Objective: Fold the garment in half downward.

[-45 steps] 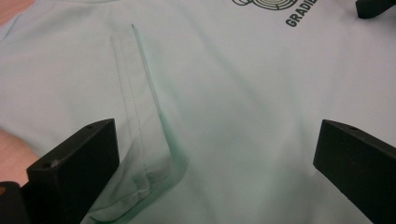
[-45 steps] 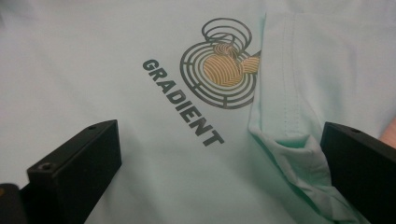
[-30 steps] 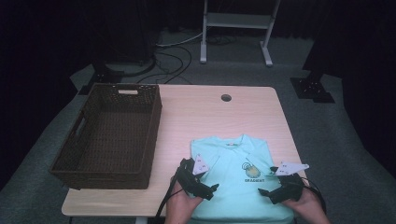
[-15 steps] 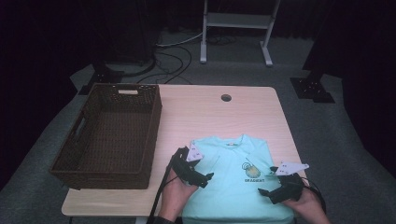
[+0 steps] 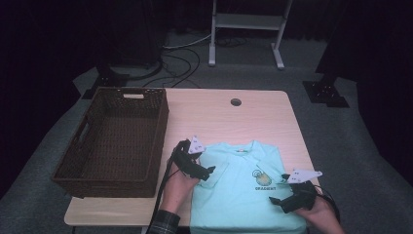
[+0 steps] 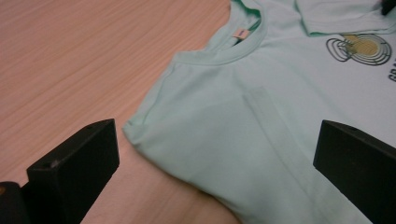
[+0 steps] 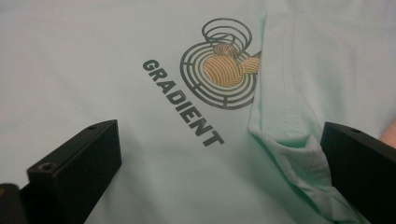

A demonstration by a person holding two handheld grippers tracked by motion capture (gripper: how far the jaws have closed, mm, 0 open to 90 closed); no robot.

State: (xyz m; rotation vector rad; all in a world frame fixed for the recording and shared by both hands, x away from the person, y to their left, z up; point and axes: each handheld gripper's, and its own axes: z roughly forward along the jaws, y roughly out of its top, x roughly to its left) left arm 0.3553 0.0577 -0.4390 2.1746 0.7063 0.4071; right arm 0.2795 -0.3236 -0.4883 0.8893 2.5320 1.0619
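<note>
Two hand-held grippers worked at the near edge of a pale wooden table (image 5: 263,117), each over a mint-green T-shirt (image 5: 238,195) that lay folded flat, its hem toward the person and its collar pointing away. The right gripper (image 5: 277,202) sat low over the shirt's right side near the front edge, held by a hand (image 5: 319,214) that came in from below; its jaws were spread wide, and in the right gripper view a folded-in sleeve (image 7: 299,140) lay just inside one jaw, beside the printed logo (image 7: 222,74) and the word GRADIENT. The left gripper (image 5: 207,171) was tilted over the shirt's left shoulder, gripped by a hand (image 5: 178,187) with a plaid cuff (image 5: 163,224) showing at the wrist. Its jaws also stood well apart, pinching nothing; in the left gripper view they framed the shoulder corner (image 6: 140,126) of the shirt and the bare wood beside it, with the collar (image 6: 224,51) farther on.

Just left of the shirt, a dark woven basket (image 5: 73,161) stood on the table, reaching from the near edge toward the far one. Beyond the shirt the tabletop lay bare up to a round cable hole (image 5: 235,102) near the far edge. Past the table, grey carpet (image 5: 243,68) held black cables (image 5: 182,61), a white metal stand (image 5: 248,29) and dark stand feet (image 5: 324,92), and the room behind fell off into black.
</note>
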